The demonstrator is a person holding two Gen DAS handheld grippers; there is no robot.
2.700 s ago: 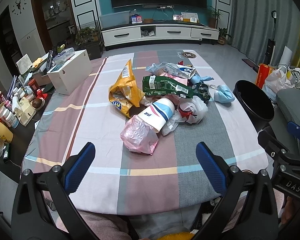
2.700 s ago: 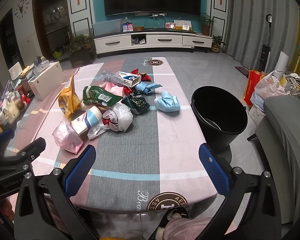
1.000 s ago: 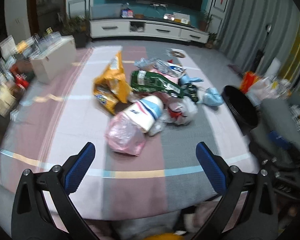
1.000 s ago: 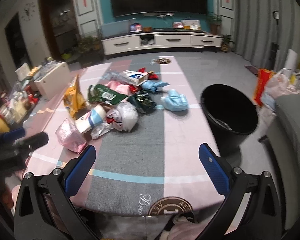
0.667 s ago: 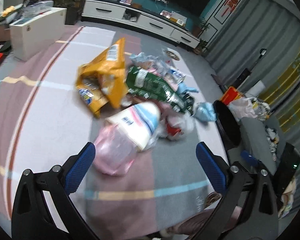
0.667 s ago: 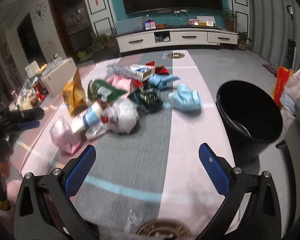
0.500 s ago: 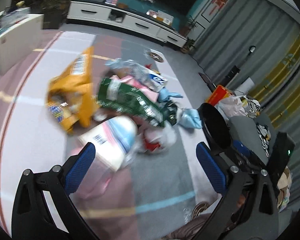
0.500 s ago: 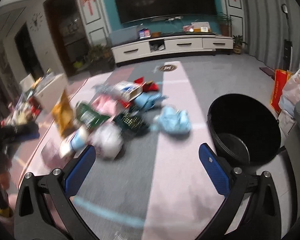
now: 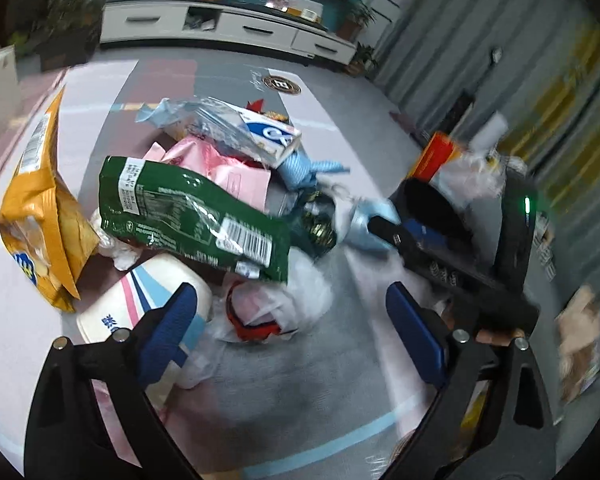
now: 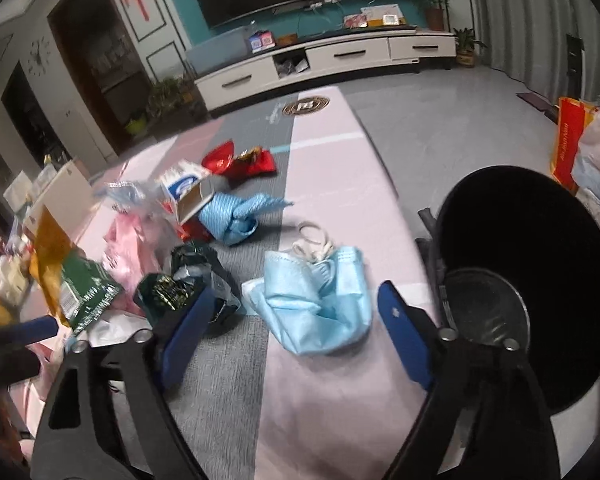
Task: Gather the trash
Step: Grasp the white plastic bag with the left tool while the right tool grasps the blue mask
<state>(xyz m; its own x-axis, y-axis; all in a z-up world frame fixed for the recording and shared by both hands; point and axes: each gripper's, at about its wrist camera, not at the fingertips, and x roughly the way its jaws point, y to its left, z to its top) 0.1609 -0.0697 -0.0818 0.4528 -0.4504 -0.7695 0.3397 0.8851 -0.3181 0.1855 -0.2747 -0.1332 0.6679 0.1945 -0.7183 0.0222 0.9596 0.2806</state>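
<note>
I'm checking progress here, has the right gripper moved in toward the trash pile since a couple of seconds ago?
Yes. The right gripper has advanced over the table: the blue masks now sit between its open fingers, and the black bin looms closer.

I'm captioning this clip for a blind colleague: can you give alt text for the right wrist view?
The open right tongs frame a crumpled pile of blue face masks on a pink and grey tablecloth. A black bin stands off the table's right edge, and more wrappers lie to the left.
</note>
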